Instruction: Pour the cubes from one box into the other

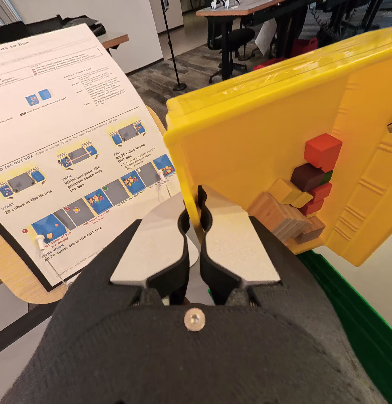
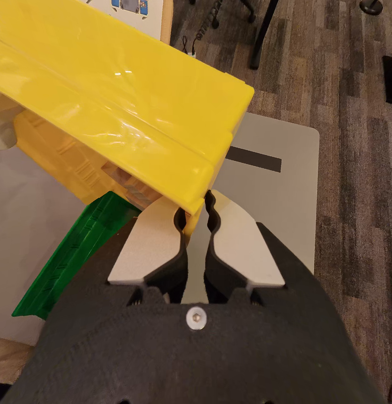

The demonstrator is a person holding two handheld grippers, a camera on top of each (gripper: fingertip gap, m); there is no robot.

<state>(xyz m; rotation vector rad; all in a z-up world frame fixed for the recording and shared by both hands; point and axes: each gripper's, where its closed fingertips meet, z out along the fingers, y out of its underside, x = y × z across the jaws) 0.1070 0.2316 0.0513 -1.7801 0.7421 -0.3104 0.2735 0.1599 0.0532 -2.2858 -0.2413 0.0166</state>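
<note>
A yellow box [image 1: 245, 153] is lifted and tipped steeply on its side. My left gripper [image 1: 196, 209] is shut on its left rim. Several cubes cling in a column inside it: a red cube [image 1: 323, 150], a dark brown one [image 1: 306, 177], yellow ones [image 1: 289, 193] and plain wood ones [image 1: 284, 218]. They slide toward the lower edge, above a green box [image 1: 348, 306] that lies below. In the right wrist view my right gripper [image 2: 196, 215] is shut on the yellow box's [image 2: 116, 105] other rim; the green box [image 2: 81, 244] lies under it, its inside hidden.
A printed instruction sheet [image 1: 59, 153] leans on a wooden board at the left. The boxes are over a grey table [image 2: 278, 196] with a black tape strip [image 2: 254, 158]. Beyond its edge are carpet, chair legs, a stand base [image 1: 179, 86] and desks.
</note>
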